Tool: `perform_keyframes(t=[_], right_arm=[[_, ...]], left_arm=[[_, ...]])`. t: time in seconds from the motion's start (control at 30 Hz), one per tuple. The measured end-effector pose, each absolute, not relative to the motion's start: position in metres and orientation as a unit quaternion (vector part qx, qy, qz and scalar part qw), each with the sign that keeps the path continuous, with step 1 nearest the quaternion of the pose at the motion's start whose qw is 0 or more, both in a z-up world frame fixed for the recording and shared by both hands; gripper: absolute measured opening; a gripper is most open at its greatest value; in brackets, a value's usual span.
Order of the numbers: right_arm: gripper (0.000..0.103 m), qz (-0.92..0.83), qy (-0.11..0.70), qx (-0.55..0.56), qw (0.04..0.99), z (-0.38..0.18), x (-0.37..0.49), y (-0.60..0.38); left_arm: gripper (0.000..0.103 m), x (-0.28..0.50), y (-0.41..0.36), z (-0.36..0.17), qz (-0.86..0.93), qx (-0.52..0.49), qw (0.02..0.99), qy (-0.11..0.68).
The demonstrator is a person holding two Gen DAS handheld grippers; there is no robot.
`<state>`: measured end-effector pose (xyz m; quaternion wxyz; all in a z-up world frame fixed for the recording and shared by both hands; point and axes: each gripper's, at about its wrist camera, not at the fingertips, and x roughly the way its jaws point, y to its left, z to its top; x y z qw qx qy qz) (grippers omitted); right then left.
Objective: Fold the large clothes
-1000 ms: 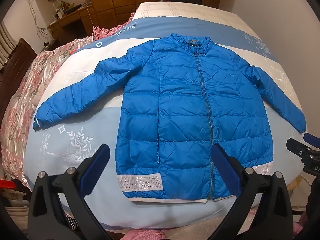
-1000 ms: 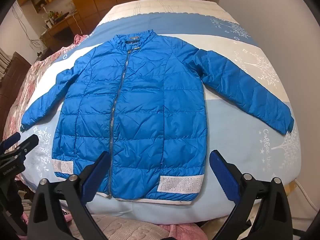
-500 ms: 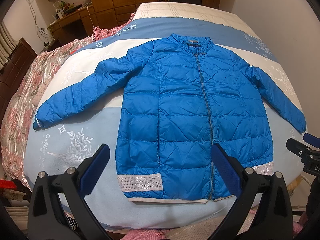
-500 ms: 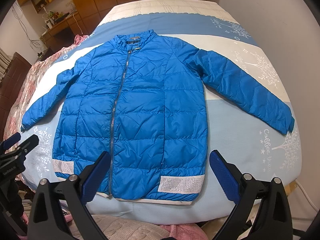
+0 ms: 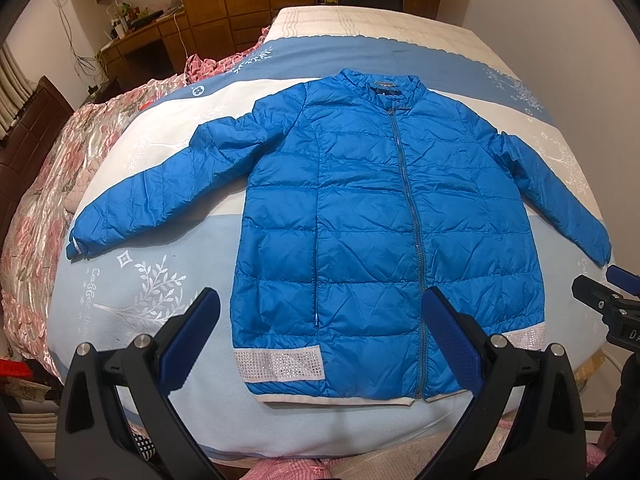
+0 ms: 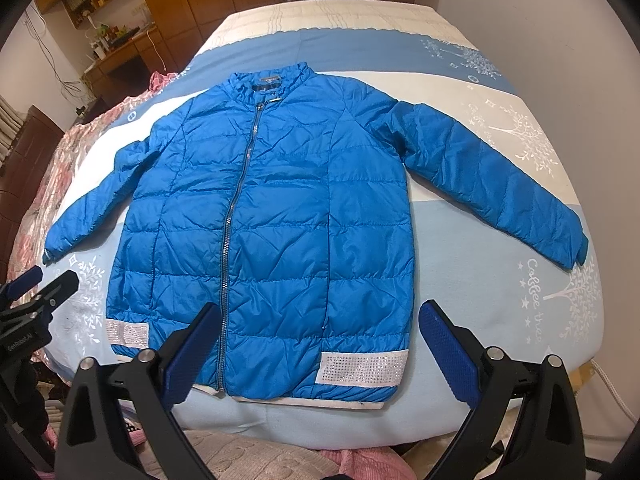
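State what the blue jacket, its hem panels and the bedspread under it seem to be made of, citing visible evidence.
Blue jacket: probably thin nylon or polyester; slight sheen, crinkles, quilted padding.
Hem panels: pale fabric with rows of small studs, possibly rhinestones.
Bedspread: matte, soft-looking printed cloth, perhaps cotton or fleece.

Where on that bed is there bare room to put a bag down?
The far end of the bed cover, beyond the jacket's collar, is bare. So is the light-blue patch below the spread sleeve, beside the hem, and its twin on the other side. The middle is taken by the blue jacket.
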<state>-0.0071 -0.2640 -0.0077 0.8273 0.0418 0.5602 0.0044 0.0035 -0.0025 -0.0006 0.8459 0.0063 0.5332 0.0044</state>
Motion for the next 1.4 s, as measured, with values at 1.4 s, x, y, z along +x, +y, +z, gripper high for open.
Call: perform_keyframes(t=[1.4], right_arm=[[0.099, 0.006, 0.559, 0.043, 0.828, -0.0090, -0.0079, -0.2661]], left_arm=[[0.100, 0.0020, -0.0027, -0.0002, 0.005, 0.007, 0.847, 0.532]])
